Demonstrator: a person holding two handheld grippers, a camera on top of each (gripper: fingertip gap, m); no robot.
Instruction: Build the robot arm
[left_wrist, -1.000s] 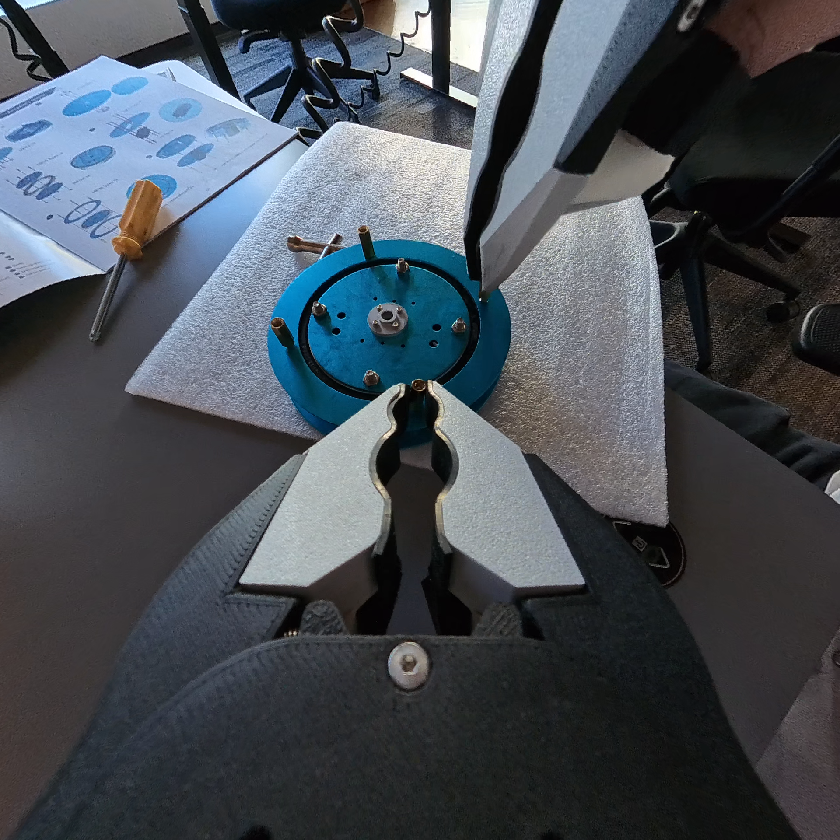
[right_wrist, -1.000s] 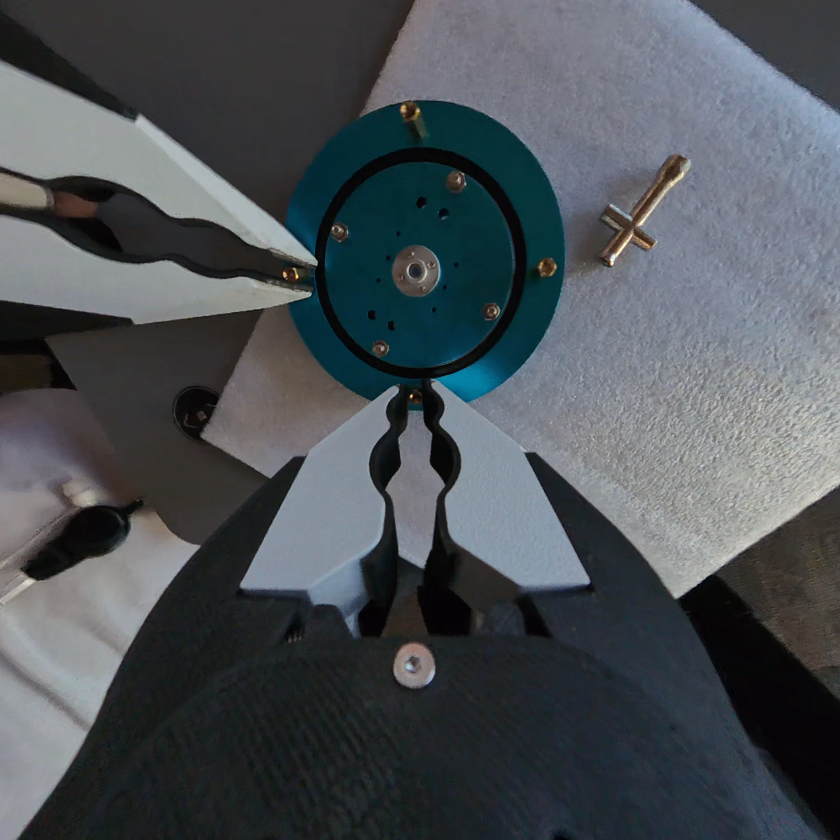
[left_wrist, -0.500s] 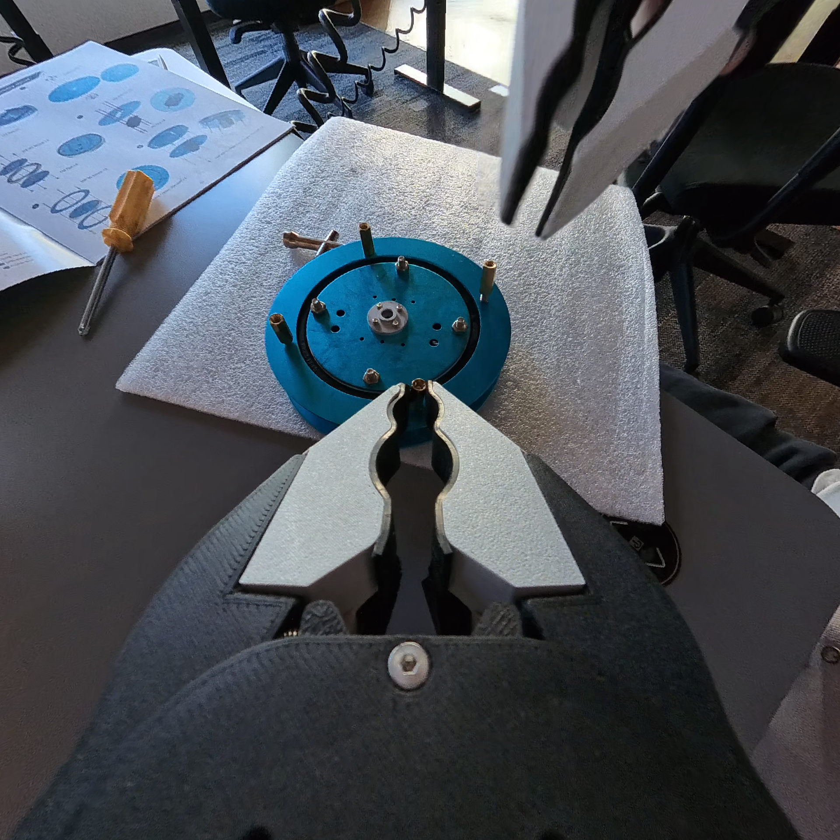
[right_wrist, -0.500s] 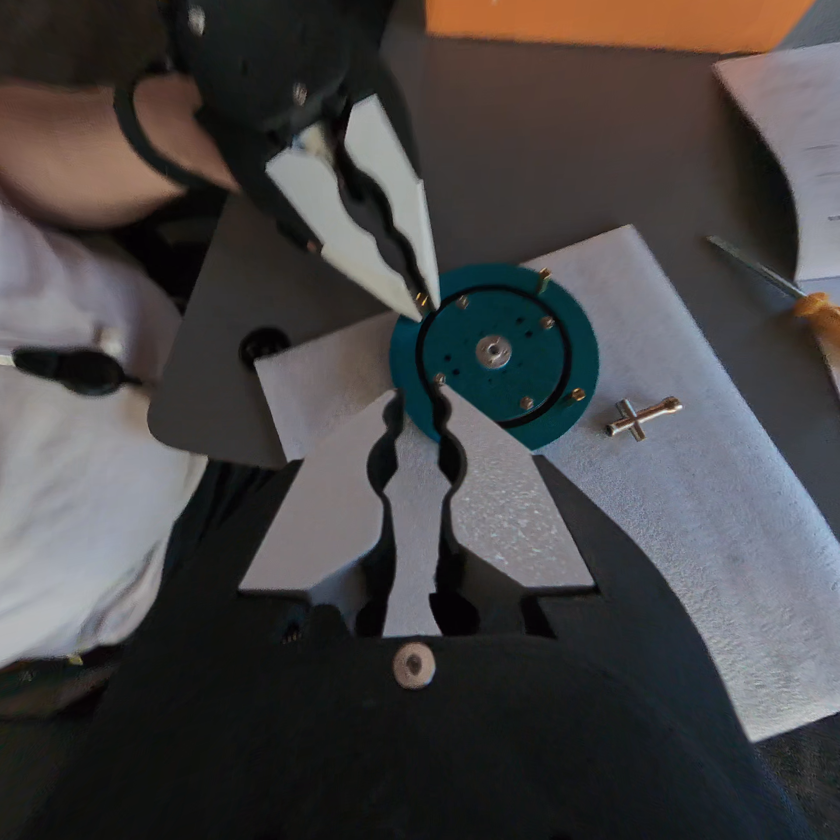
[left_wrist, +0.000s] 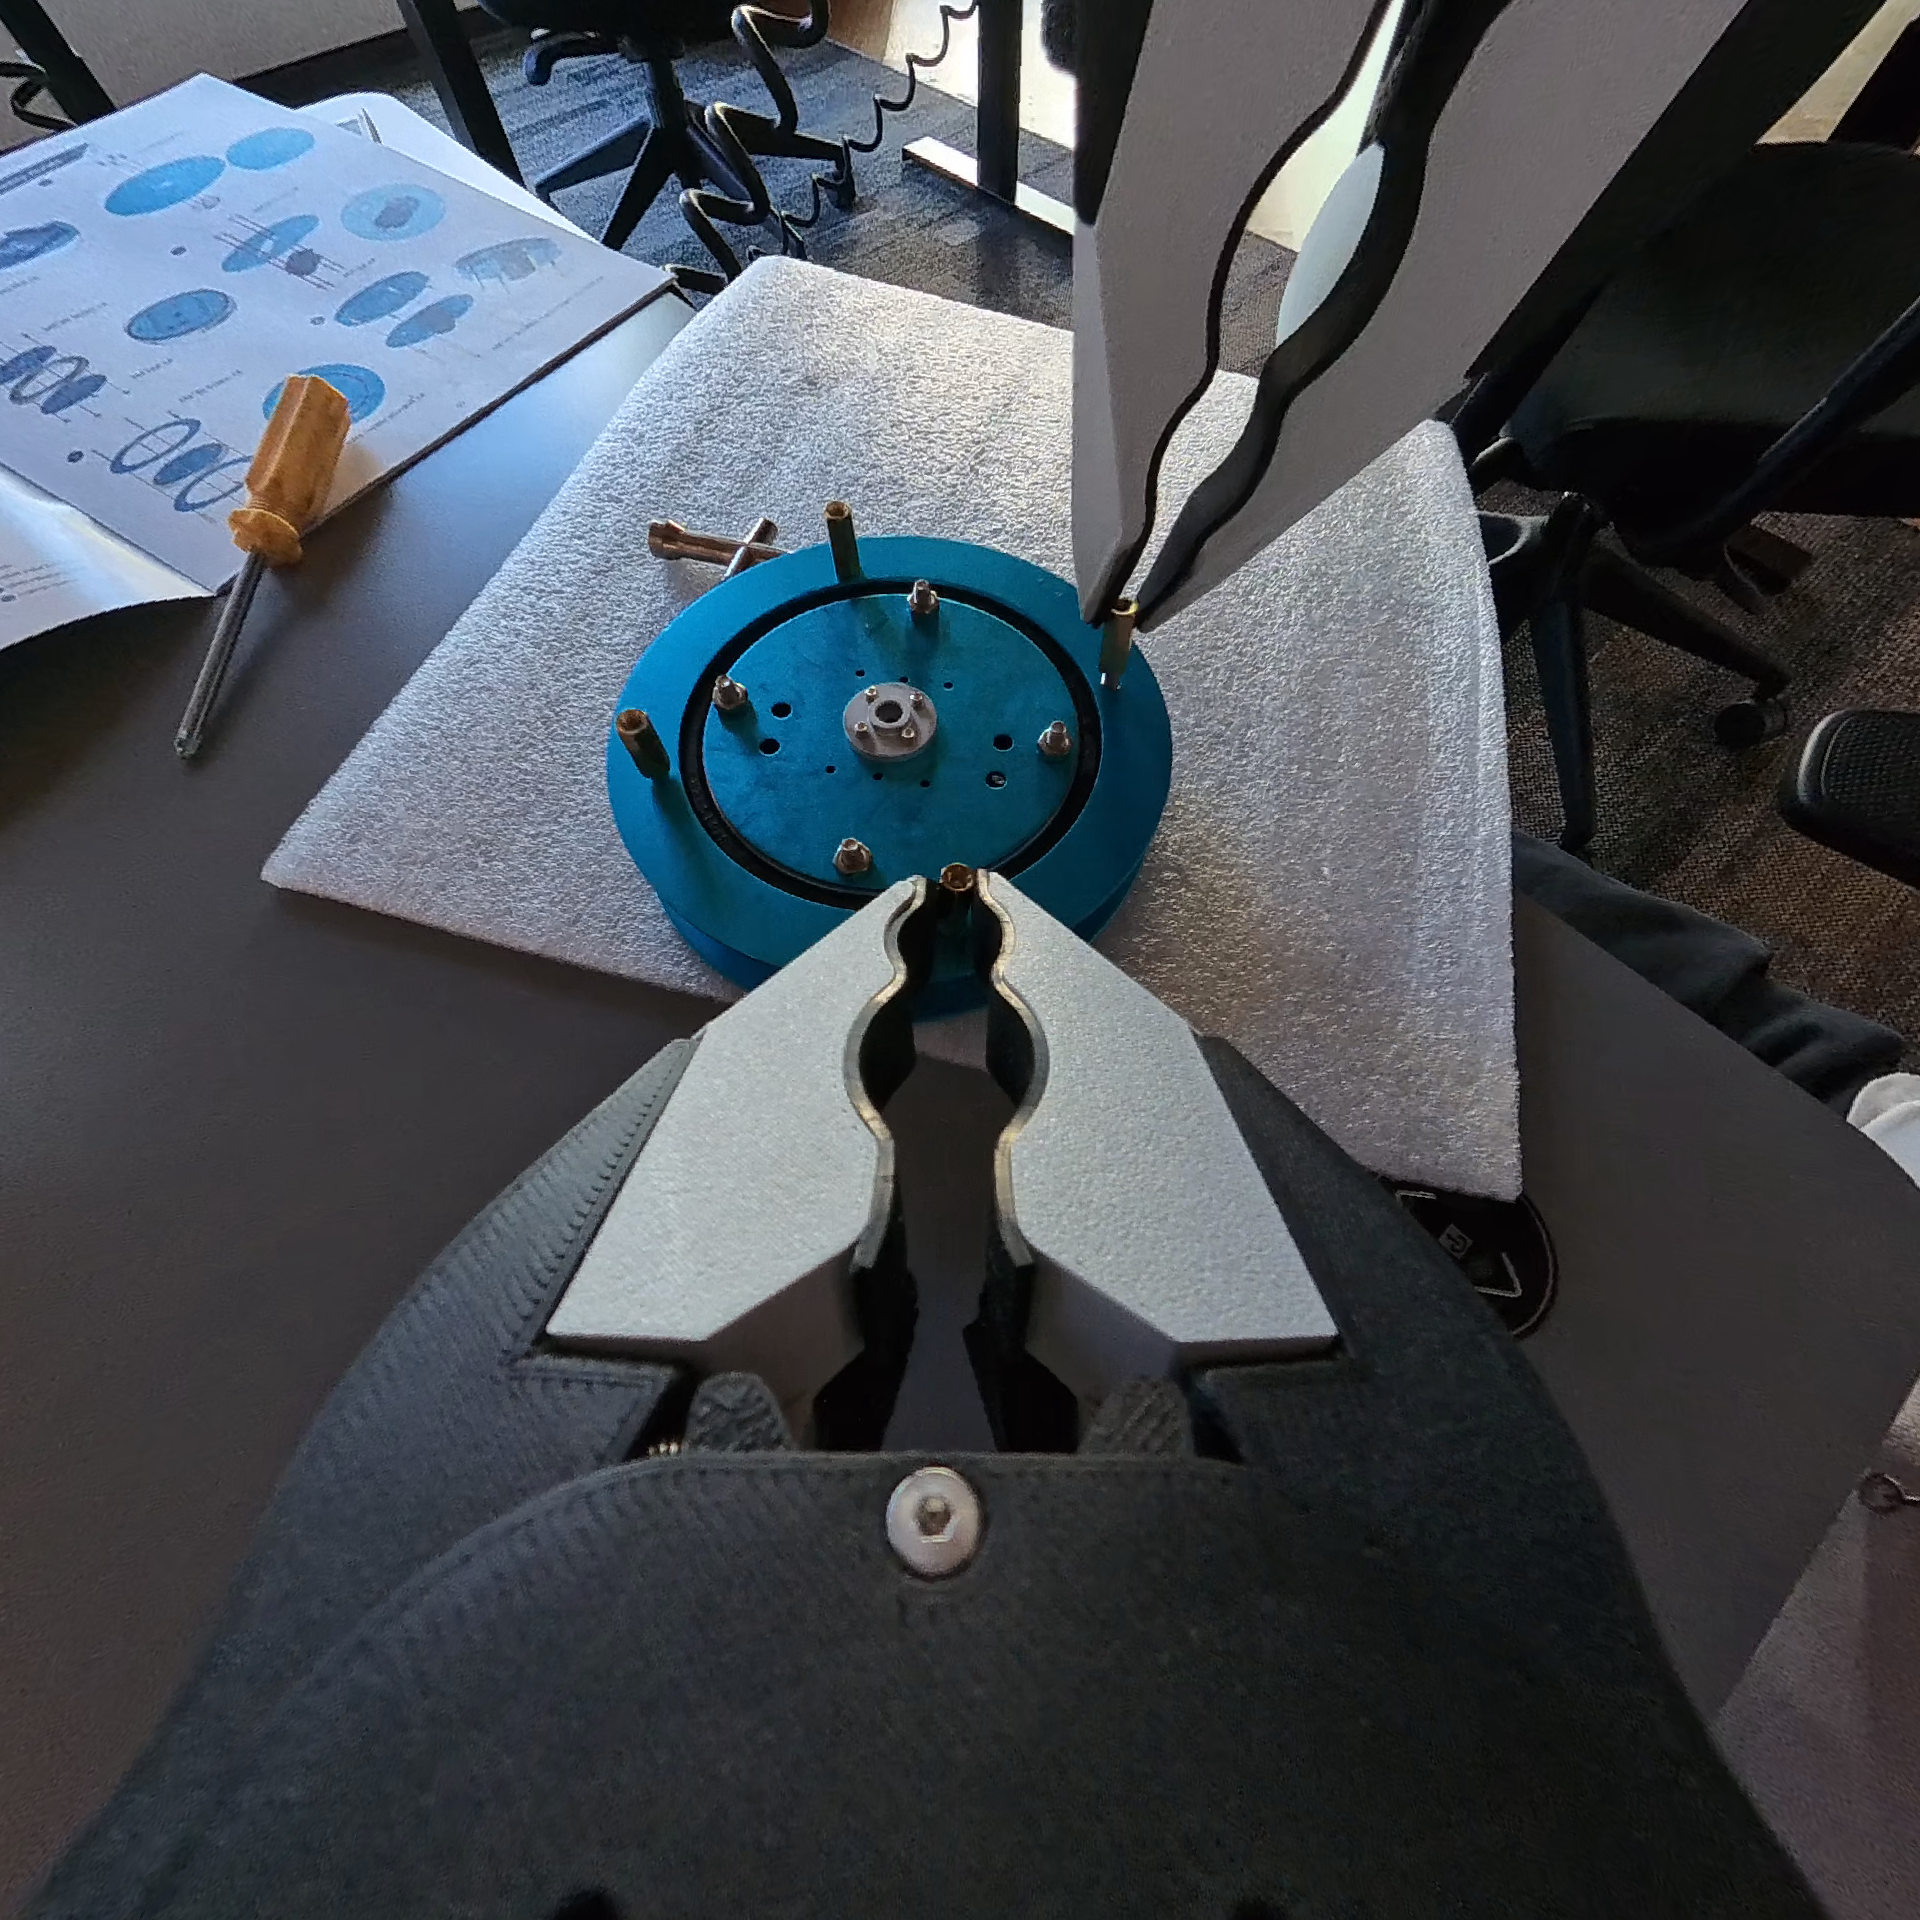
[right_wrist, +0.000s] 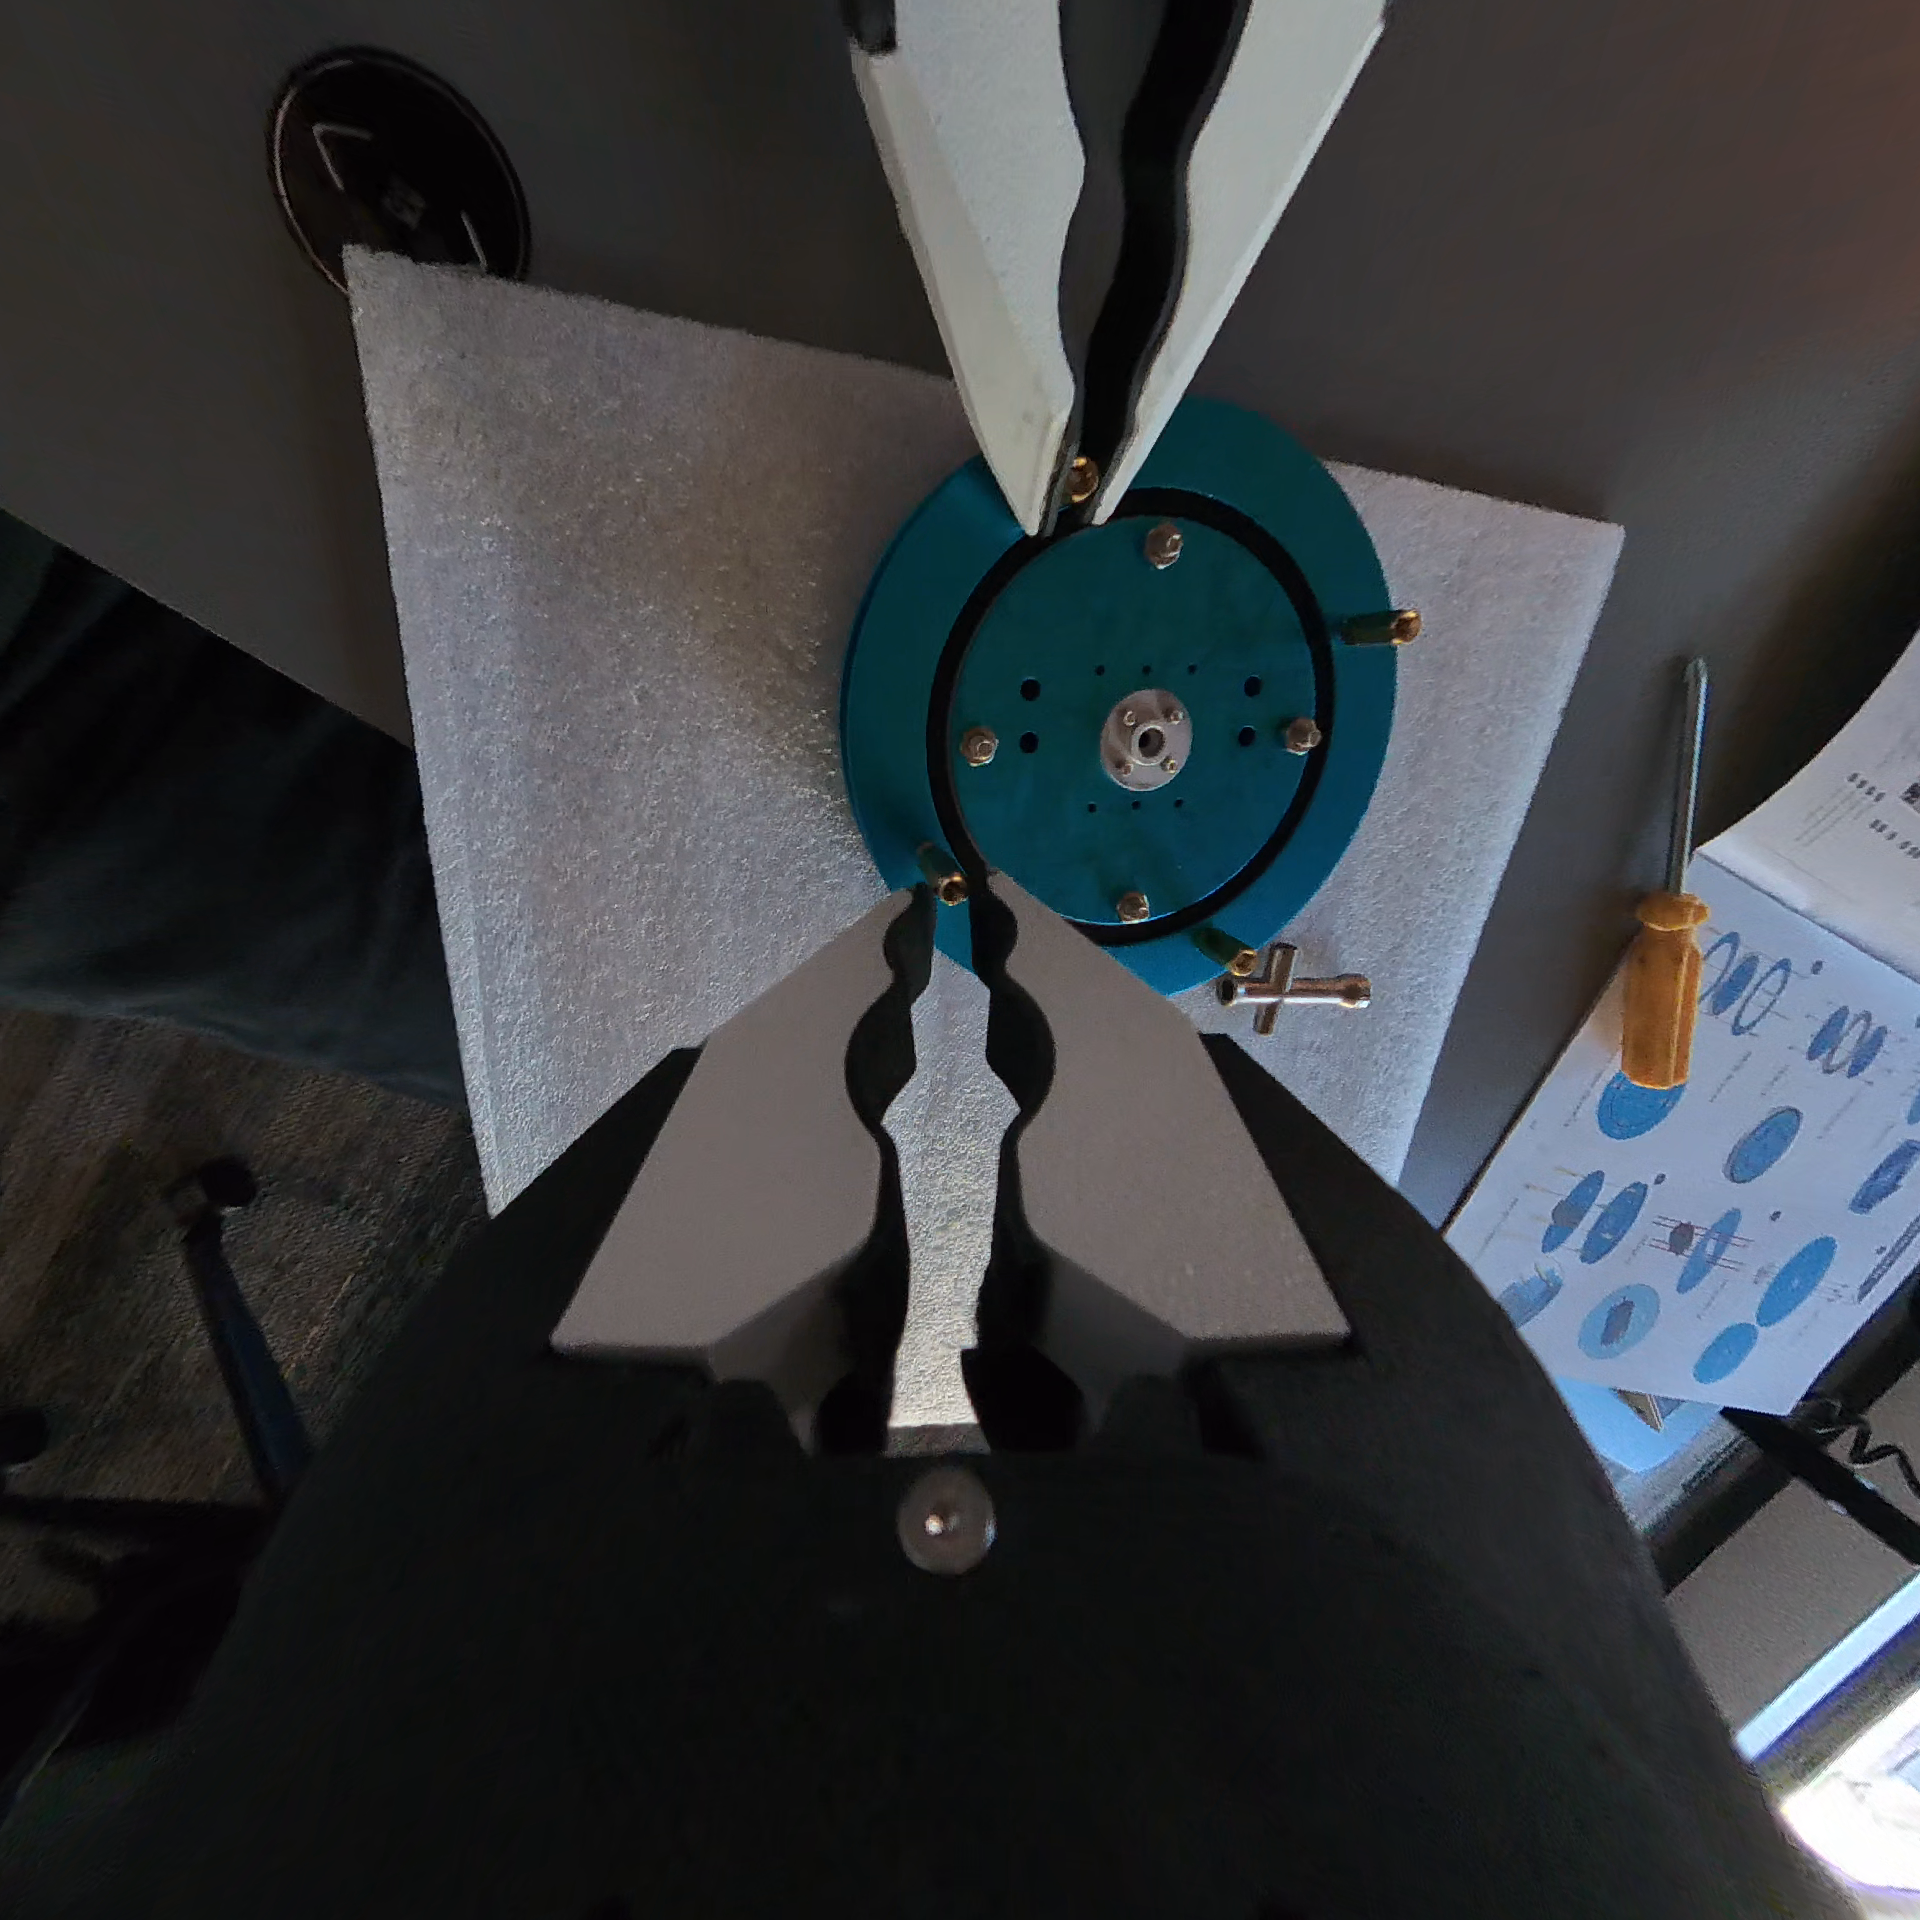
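A round blue disc (left_wrist: 1127, 790) lies on a white foam pad (left_wrist: 810, 416) at the centre of the left wrist view, on a dark grey table (left_wrist: 208, 1091). It has an outer ring and an inner plate parted by a thin black ring (left_wrist: 694, 769), a silver hub (left_wrist: 889, 719) in the middle, small nuts on the inner plate, and brass standoffs rising from the outer ring.

The left gripper (left_wrist: 948, 881), at the lower centre of its frame, has its fingertips pressed on the near brass standoff (left_wrist: 956, 881) at the disc's front edge, as in the earlier pictures. The right gripper (left_wrist: 1117, 613) comes down from the upper right of that frame, fingertips closed on the top of another standoff (left_wrist: 1119, 636) on the disc's right rim. Half a second ago it hung well above the pad with its fingers apart; now it is down at the standoff. In the right wrist view the standoff (right_wrist: 948, 885) sits at the fingertips (right_wrist: 1008, 894), at mid frame.

A small metal cross wrench (left_wrist: 727, 545) lies on the pad just behind the disc. At the left, a yellow-handled screwdriver (left_wrist: 275, 499) rests across the edge of a printed sheet (left_wrist: 156, 260) with blue diagrams. Office chairs (left_wrist: 665, 114) stand along the top.
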